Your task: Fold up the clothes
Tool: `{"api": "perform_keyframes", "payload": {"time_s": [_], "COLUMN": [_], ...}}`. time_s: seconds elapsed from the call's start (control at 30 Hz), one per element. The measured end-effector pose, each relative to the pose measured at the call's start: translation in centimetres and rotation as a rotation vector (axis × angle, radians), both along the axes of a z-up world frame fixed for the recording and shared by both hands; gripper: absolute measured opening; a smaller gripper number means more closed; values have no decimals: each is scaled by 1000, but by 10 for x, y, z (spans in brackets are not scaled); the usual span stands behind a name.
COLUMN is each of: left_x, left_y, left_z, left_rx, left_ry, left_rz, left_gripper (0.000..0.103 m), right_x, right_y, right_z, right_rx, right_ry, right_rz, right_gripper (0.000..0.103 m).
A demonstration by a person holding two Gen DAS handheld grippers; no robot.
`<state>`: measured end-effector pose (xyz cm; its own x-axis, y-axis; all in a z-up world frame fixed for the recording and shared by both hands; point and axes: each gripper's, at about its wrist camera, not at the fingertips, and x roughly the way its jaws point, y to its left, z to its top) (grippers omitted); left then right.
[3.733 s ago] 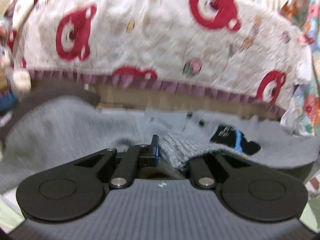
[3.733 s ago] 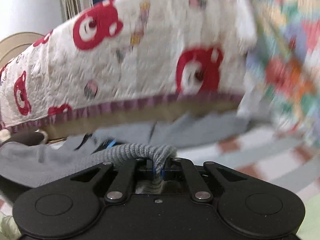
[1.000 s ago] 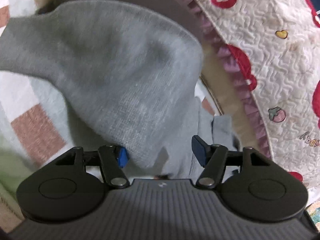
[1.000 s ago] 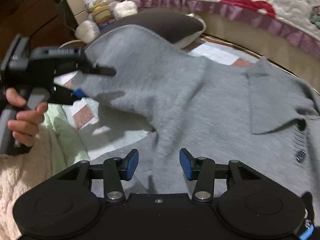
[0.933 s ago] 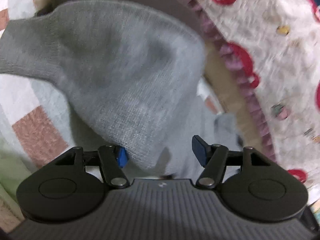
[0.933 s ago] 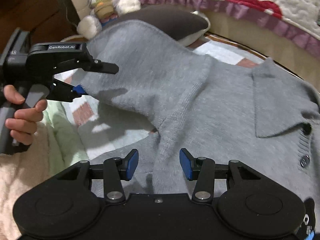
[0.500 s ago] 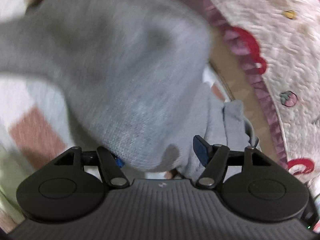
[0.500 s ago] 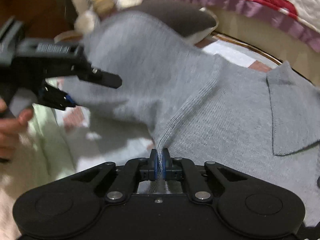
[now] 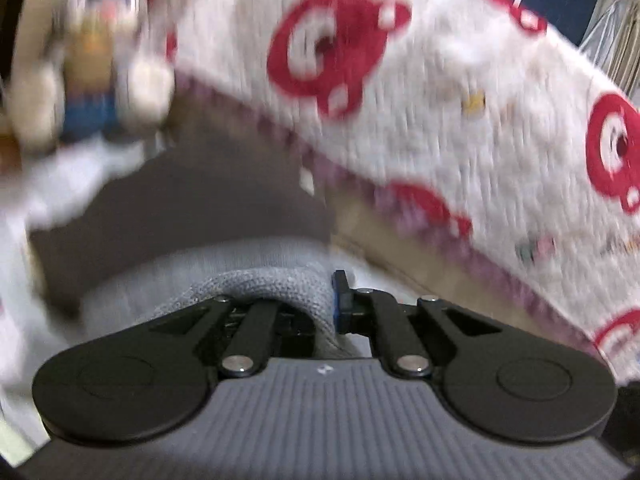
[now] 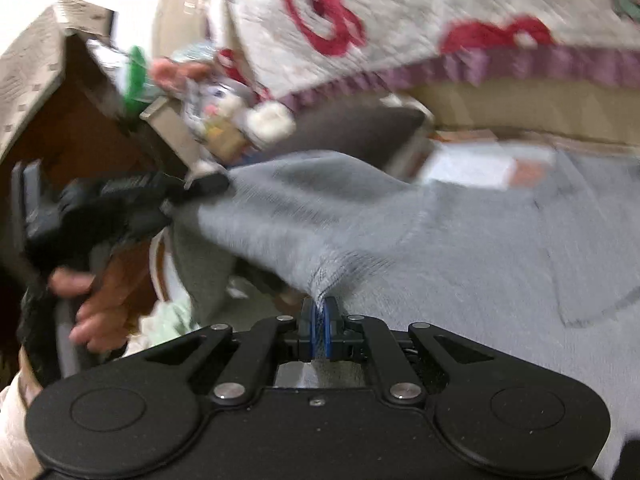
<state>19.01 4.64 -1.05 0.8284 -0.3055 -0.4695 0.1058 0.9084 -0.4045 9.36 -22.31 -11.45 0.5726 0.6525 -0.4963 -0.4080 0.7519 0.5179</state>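
A grey knit sweater lies spread on the bed, one sleeve lifted off it. My right gripper is shut on a pinch of the knit at the sleeve seam, close in front of the camera. In the right wrist view my left gripper holds the sleeve's end up at the left, with a person's hand on its handle. In the left wrist view the left gripper has its jaws closing tight on the grey sweater. The cloth bunches over and hides the left finger, and a blue pad shows on the right.
A white quilt with red bear prints hangs along the back, edged in purple. A stuffed toy and a dark pillow sit at the bed's head beside a cardboard box. Checked bedding lies under the sweater.
Both grippers stood open around the sleeve a second ago. The right one shut on the seam first, then the left shut on the sleeve end and rose, swinging its view up to the quilt.
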Motion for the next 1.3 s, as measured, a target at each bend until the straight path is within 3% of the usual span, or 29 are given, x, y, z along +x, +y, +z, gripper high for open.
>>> {"api": "perform_keyframes", "payload": {"time_s": [0.03,0.1,0.13,0.2,0.23,0.33,0.43,0.53,0.63,0.73,0.8,0.83,0.87,0.9,0.97,1.07,1.13,1.23,1.3], "left_x": [10,24,26,31,31,32,33,32,32,30,29,28,27,26,26,26,26,29,33], "left_y": [0,4,6,8,9,16,23,23,22,22,22,22,22,22,23,24,25,33,44], "left_z": [4,2,-3,-12,-18,-32,-33,-35,-38,-40,-40,-40,-40,-40,-40,-39,-39,-38,-40], "left_rx": [5,-9,-10,-8,5,10,-20,-14,1,12,13,17,21,26,31,25,18,-44,-121], "left_ry": [-21,-22,-26,-35,-44,-36,-30,-33,-33,-33,-33,-33,-32,-34,-37,-39,-41,-31,-12], "left_rz": [27,56,62,72,73,70,58,54,57,57,55,52,50,48,44,40,36,37,51], "left_gripper": [5,5,5,5,5,5,6,6,6,6,6,6,6,6,6,6,6,6,6], "right_x": [0,1,-5,-18,-25,-58,-67,-76,-80,-78,-75,-74,-75,-76,-77,-80,-80,-78,-74], "right_y": [8,35,39,49,53,47,51,63,75,85,89,92,95,98,100,89,77,61,72], "right_z": [-1,-10,-9,-9,-8,10,6,-10,-25,-38,-48,-51,-51,-51,-48,-38,-33,-19,-19], "right_rx": [-59,-324,-355,-418,-429,-200,-110,-194,-274,-312,-327,-336,-365,-399,-438,-400,-276,45,44], "right_ry": [-53,-104,-77,-23,-1,69,245,339,383,403,394,381,352,324,279,271,305,357,358], "right_rz": [23,54,37,3,-9,55,160,184,189,200,204,205,216,235,258,246,256,286,335], "right_gripper": [9,28,39,38,38,38,39,43,61,64,64,50,11,8,7,7,7,7,7]}}
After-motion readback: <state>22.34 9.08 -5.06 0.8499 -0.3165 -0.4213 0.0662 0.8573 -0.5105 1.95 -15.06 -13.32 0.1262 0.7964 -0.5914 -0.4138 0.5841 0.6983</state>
